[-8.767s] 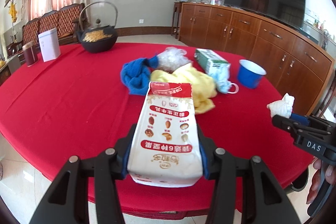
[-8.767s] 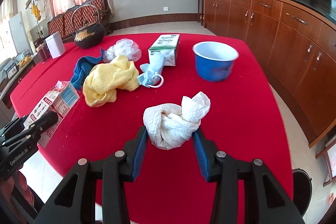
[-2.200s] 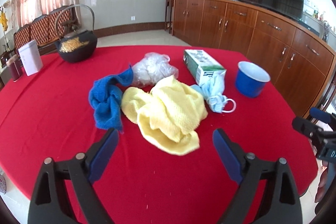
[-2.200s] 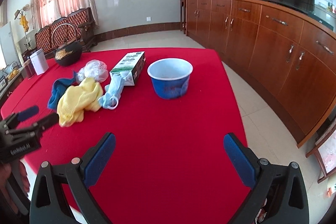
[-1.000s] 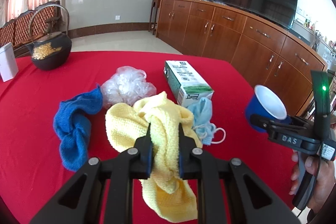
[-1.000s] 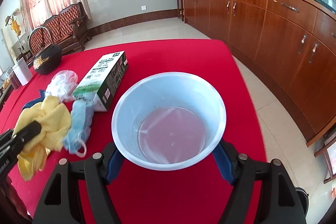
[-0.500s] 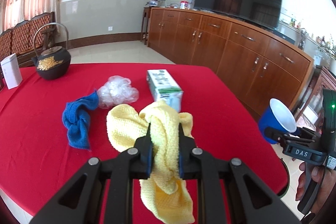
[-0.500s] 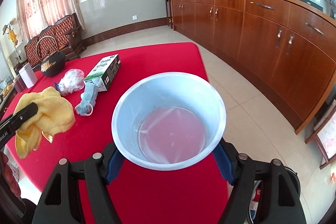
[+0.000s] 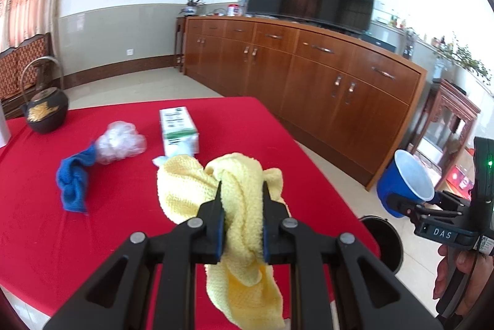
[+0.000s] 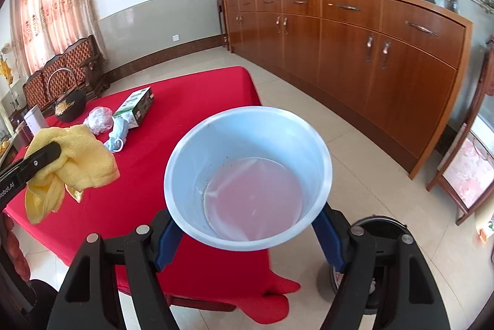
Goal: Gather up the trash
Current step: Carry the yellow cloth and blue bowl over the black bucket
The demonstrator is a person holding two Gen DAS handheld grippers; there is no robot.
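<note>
Left gripper point(image 9: 240, 191) is clamped on the yellow cloth point(image 9: 237, 225), its two blue-padded fingers pressed narrow against a bunched fold. This cloth hangs clear above the red table point(image 9: 123, 237), over the near edge, with its loose end drooping below the fingers. In the right wrist view the same cloth point(image 10: 77, 163) appears at far left, pinched in a black finger, above the table's near left corner.

Right gripper point(image 10: 247, 225) grips the blue cup point(image 10: 248, 175) across its lower wall, jaws spread wide to the cup's width. Its pale interior faces the camera, with dark specks on the inner wall. From the left wrist view the cup point(image 9: 404, 183) is held off the table's right edge, above the floor, tilted with its mouth up and to the right. A dark round bin point(image 9: 383, 240) stands on the floor below it, just beside the table's near right corner.

Items lying on the table:
- blue cloth point(image 9: 74, 184), toward the left side;
- crumpled clear plastic bag point(image 9: 119, 141), touching the blue cloth's far end;
- green and white carton point(image 9: 178, 130), near the centre;
- light blue face mask point(image 10: 119, 132), against the carton's near end;
- black kettle point(image 9: 44, 110), at the far left corner.
</note>
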